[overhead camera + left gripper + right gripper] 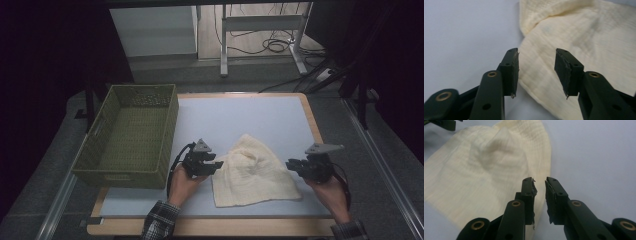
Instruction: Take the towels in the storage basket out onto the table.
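Cloth (252,170) x1, basket (131,135) x1 — tools (212,166) x2.

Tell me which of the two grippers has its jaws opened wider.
The left gripper: its jaws stand well apart over the cream cloth, while the right gripper shows a narrow gap.

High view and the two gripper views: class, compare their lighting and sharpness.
High view: dim, surroundings nearly black, yet the cloth and basket stay readable. Left gripper view: brighter, the left tongs sharp, the cloth's far edge soft. Right gripper view: evenly lit, the right tongs crisp, the cloth's far folds slightly blurred.
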